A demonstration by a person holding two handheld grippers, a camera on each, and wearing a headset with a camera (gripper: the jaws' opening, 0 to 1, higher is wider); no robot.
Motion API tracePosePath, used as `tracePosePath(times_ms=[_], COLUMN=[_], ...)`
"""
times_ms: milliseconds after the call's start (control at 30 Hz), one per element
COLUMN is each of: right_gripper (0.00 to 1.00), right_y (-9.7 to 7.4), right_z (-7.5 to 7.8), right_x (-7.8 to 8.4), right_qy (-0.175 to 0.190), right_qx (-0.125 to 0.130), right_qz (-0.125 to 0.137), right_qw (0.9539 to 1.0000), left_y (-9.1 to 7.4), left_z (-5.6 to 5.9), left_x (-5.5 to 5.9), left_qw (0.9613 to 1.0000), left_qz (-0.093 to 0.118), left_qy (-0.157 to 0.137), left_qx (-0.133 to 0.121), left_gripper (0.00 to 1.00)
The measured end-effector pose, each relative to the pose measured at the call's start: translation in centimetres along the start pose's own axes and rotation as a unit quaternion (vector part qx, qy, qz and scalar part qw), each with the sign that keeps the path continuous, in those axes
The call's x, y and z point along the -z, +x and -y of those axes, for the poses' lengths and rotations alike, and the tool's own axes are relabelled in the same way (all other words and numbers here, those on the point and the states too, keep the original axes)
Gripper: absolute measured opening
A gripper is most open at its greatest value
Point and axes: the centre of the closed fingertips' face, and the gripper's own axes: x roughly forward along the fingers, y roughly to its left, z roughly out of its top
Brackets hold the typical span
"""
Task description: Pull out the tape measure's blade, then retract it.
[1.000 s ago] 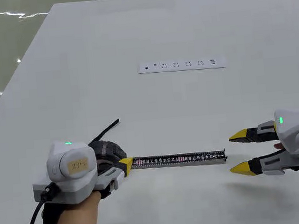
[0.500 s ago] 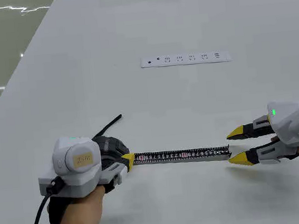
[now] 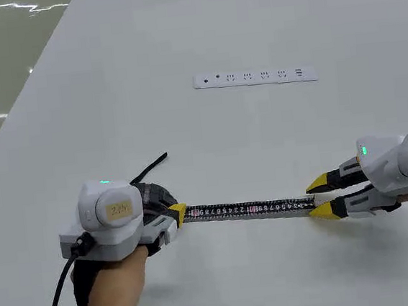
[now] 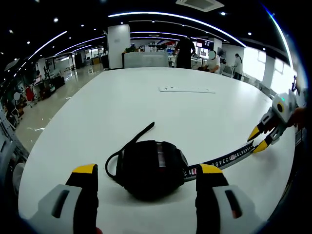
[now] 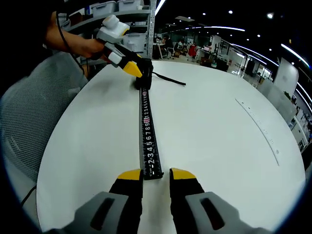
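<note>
- Right gripper (image 3: 317,198) has come in to the blade (image 3: 249,209) tip since a second ago, and its jaws have narrowed from a wide spread.
- Its jaws now flank the tip with a small gap left, not clamped.
- Left gripper (image 4: 147,169): jaws spread either side of the case (image 3: 156,199); can't tell if they press it.
- Blade lies flat on the table (image 3: 179,40), drawn out from the case to the right gripper, same length as before.
- Strap (image 3: 150,170) trails off the case's far side.
- Power strip (image 3: 255,77) sits well beyond.
</note>
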Motion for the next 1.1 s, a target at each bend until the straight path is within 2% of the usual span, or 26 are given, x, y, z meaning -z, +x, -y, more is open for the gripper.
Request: tracePosePath(times_ms=[100,333,467,767,1100], right_gripper=[0.18,0.16,0.15,0.14,0.14], right_y=[0.28,0.05,0.01,0.22,0.08], right_z=[-0.05,-0.35,-0.43,0.09,-0.16], right_x=[0.5,0.05,0.02,0.41,0.12], right_qy=[-0.002,-0.002,0.0,-0.005,-0.009], right_qx=[-0.004,-0.007,-0.009,-0.003,-0.001], right_qz=[-0.005,0.0,0.0,-0.003,-0.006], right_qw=[1.0,1.0,1.0,1.0,0.9999], left_y=[0.02,0.01,-0.26,0.03,0.48], left_z=[0.09,0.11,0.18,-0.1,-0.08], left_x=[0.1,0.15,-0.13,-0.06,-0.35], left_qw=[1.0,1.0,0.9999,0.9998,0.9995], left_qz=[-0.001,0.001,0.008,0.009,0.007], left_qy=[0.001,-0.003,-0.002,-0.011,-0.024], left_qx=[0.001,-0.003,-0.009,-0.014,-0.017], left_gripper=[0.79,0.77,0.75,0.72,0.7])
